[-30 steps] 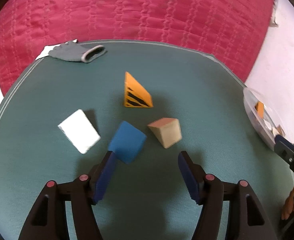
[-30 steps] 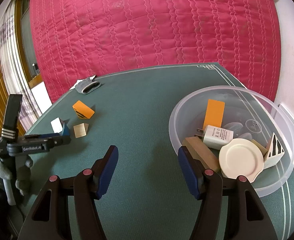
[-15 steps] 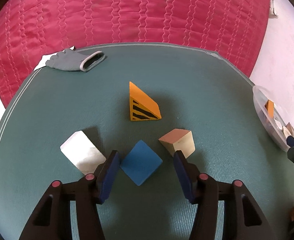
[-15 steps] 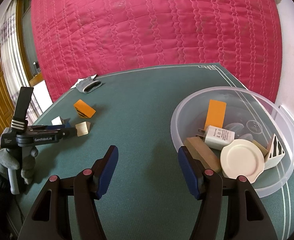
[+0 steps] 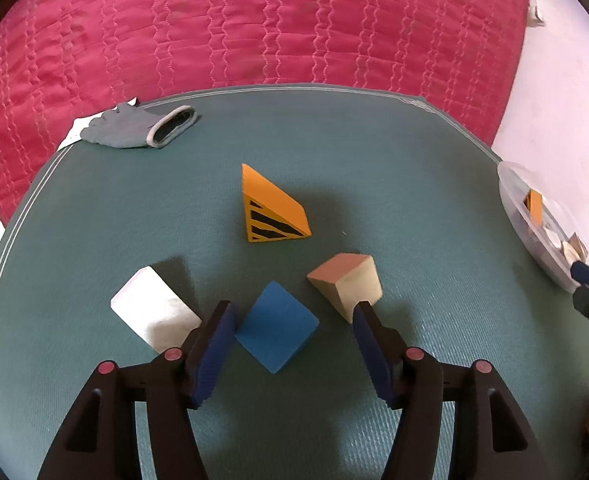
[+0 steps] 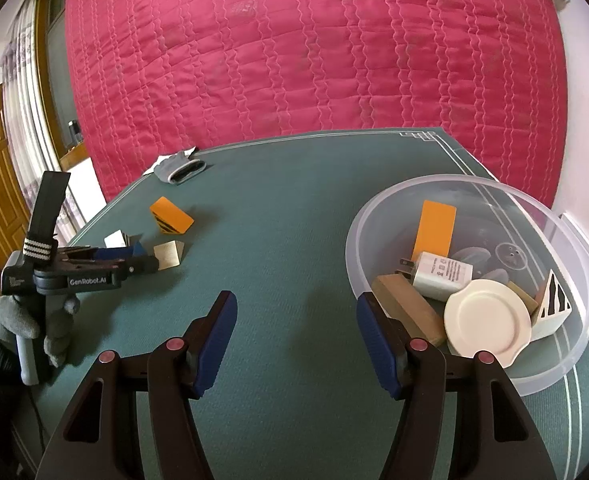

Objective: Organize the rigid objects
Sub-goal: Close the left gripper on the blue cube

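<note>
On the green table a blue block (image 5: 276,326) lies corner-on between the jaws of my left gripper (image 5: 293,312). The jaws are opening, and the right pad stands apart from the block. A white block (image 5: 154,314) lies just left of the left finger. A tan wooden block (image 5: 346,284) sits at the right fingertip. Further out stands an orange wedge with black stripes (image 5: 272,210). My right gripper (image 6: 295,300) hangs open over bare cloth, with nothing between its fingers. To its right is the clear plastic bowl (image 6: 470,184).
The bowl holds an orange block (image 6: 436,226), a white charger (image 6: 440,274), a white plate (image 6: 486,324), a wooden block (image 6: 408,310) and a striped white wedge (image 6: 552,308). A grey glove (image 5: 138,130) lies at the far table edge. A red quilted cloth hangs behind.
My left gripper has moved forward so the blue block now sits between its jaws, which narrowed and then widened a little. The right gripper has stayed still.
</note>
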`<state>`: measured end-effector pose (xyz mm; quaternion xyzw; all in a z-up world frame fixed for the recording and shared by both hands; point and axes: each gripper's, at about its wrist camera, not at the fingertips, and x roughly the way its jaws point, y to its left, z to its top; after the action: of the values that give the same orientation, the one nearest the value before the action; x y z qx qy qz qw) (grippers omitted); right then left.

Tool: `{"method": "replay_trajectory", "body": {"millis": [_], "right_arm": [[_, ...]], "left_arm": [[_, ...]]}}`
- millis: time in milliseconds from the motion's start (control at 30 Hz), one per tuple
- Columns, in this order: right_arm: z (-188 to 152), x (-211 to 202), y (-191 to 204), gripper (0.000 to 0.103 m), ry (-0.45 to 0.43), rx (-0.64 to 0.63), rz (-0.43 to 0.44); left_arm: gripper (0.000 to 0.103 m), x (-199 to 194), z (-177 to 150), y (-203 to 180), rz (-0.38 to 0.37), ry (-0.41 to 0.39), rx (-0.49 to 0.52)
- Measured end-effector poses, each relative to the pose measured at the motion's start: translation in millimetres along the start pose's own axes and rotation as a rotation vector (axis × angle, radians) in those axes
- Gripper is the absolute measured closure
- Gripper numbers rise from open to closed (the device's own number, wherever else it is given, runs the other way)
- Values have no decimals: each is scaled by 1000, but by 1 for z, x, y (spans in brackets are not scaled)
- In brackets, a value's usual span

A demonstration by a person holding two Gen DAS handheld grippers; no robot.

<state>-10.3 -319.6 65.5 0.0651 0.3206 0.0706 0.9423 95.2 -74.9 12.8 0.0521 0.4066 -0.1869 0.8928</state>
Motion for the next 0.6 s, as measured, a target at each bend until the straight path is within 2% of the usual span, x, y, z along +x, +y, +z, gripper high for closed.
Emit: {"method": "replay_trajectory", "body": {"millis": [267, 600], "right_arm": [[0, 1, 1, 40, 3, 6, 5], [-1, 0, 1, 40, 4, -3, 4]], "left_arm": [[39, -7, -10, -13, -17, 4, 27], [41, -1, -1, -6, 23, 11, -7]]}}
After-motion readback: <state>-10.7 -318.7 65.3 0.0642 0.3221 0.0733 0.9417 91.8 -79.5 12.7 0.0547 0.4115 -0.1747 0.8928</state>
